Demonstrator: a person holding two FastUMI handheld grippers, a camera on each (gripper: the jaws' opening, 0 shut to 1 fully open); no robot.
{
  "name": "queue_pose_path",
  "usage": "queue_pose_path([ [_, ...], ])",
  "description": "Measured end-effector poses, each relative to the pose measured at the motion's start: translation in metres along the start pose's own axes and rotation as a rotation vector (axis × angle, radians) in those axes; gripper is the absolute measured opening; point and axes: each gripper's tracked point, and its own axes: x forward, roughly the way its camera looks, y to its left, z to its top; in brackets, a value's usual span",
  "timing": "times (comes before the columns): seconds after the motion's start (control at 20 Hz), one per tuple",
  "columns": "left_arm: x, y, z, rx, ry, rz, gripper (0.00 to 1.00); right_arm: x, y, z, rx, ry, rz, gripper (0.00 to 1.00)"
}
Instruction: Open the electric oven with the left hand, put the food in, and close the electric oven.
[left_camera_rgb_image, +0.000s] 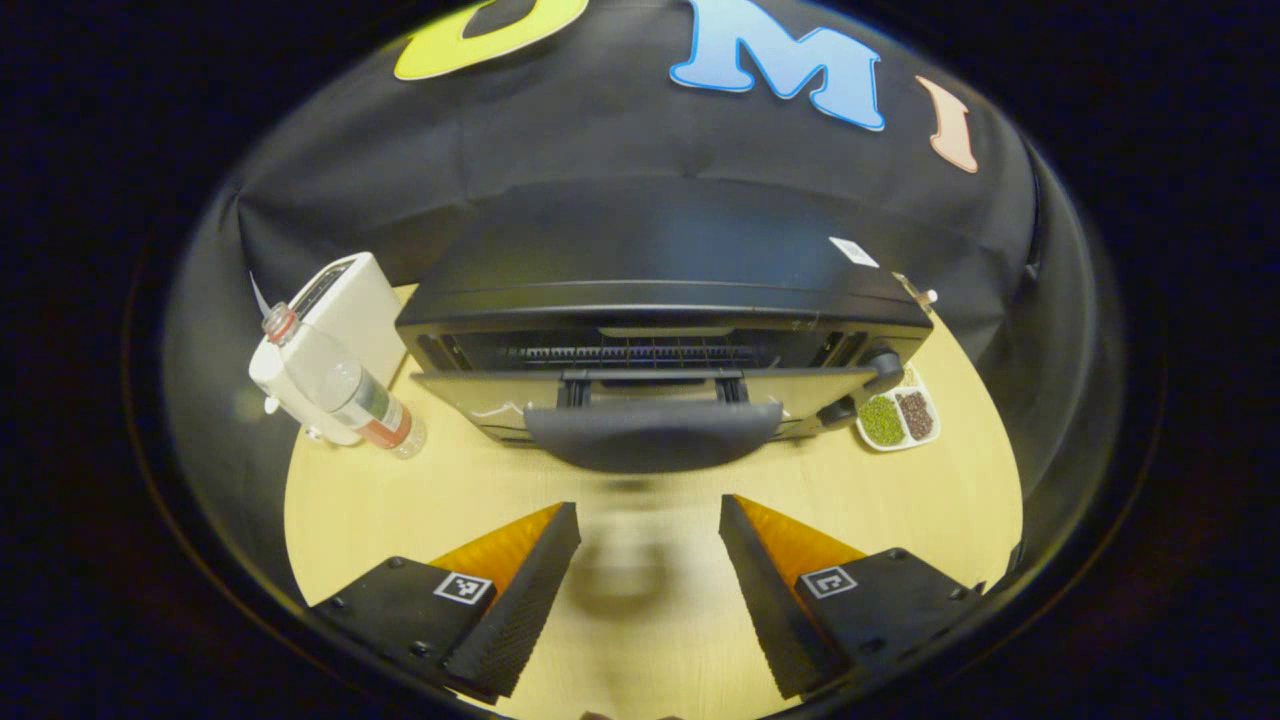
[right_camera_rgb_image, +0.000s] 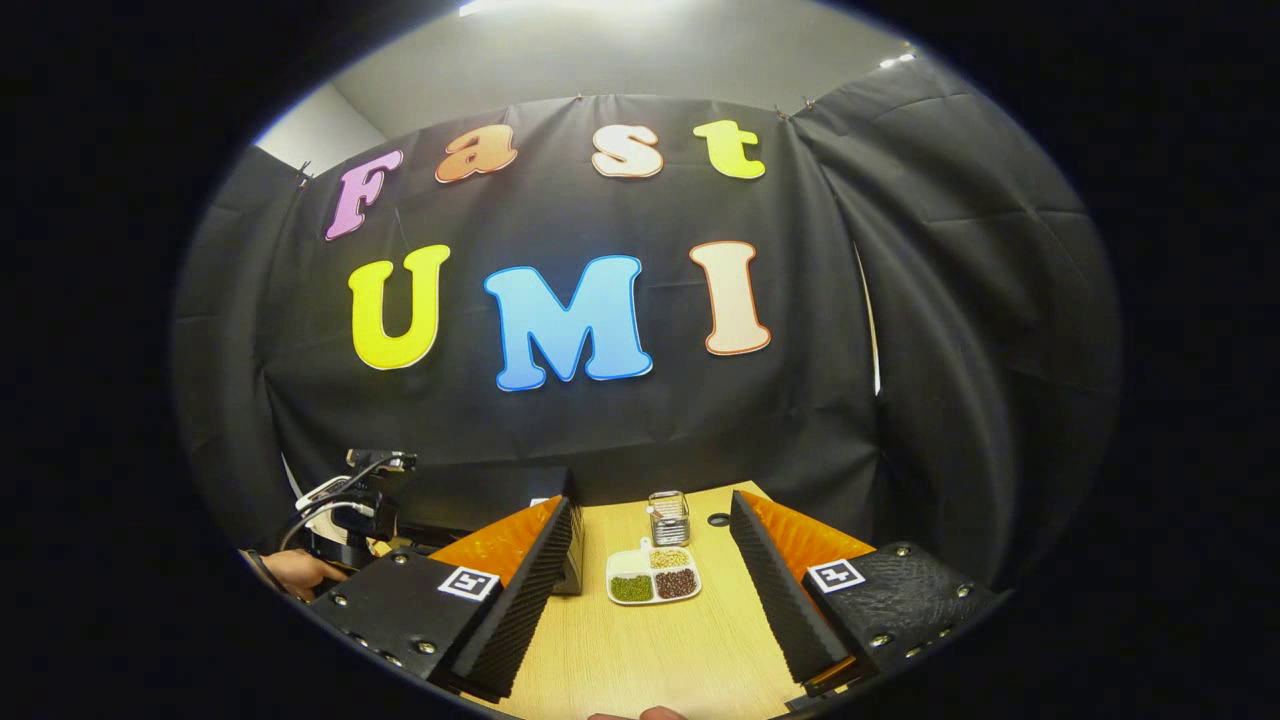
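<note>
The black electric oven stands at the back of the wooden table. Its door hangs tilted partway open, and the wire rack shows through the gap. The door's dark handle lies just ahead of my left gripper, which is open and holds nothing. A white divided dish of green and brown beans sits by the oven's right corner. In the right gripper view that dish lies a short way beyond my right gripper, which is open and empty above the table.
A white toaster and a clear plastic bottle stand left of the oven. A small glass jar stands behind the dish. The other gripper and a hand show at the left of the right gripper view, beside the oven.
</note>
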Motion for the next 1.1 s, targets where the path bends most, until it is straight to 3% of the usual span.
queue_pose_path([
  [0.1,-0.017,0.0,0.011,0.005,-0.056,-0.004,0.96,-0.002,0.0,-0.002,-0.001,0.0,0.003,0.96],
  [0.3,-0.064,-0.02,0.042,0.003,-0.229,-0.039,0.92,0.001,0.003,-0.001,-0.005,-0.003,0.033,0.96],
  [0.35,-0.083,-0.026,0.052,-0.007,-0.285,-0.049,1.0,0.001,0.005,0.0,-0.008,-0.006,0.046,0.96],
  [0.55,-0.185,-0.036,0.095,-0.054,-0.584,-0.042,1.0,0.009,0.013,0.018,-0.036,-0.04,0.087,0.96],
  [0.6,-0.215,-0.036,0.104,-0.059,-0.66,-0.031,0.95,0.008,0.018,0.025,-0.036,-0.051,0.099,0.96],
  [0.7,-0.269,-0.038,0.111,-0.081,-0.78,-0.013,0.99,0.007,0.027,0.043,-0.019,-0.08,0.126,0.96],
  [0.85,-0.338,-0.041,0.108,-0.069,-0.894,0.001,0.92,0.002,0.045,0.065,0.029,-0.107,0.169,0.96],
  [0.9,-0.354,-0.04,0.108,-0.04,-0.925,0.03,0.99,0.0,0.052,0.069,0.038,-0.108,0.183,0.96],
  [1.0,-0.372,-0.039,0.109,0.015,-0.965,0.066,0.99,0.0,0.058,0.074,0.036,-0.114,0.184,0.96],
  [1.1,-0.375,-0.043,0.11,0.05,-0.979,0.061,0.91,-0.004,0.067,0.08,0.03,-0.127,0.191,0.96],
])
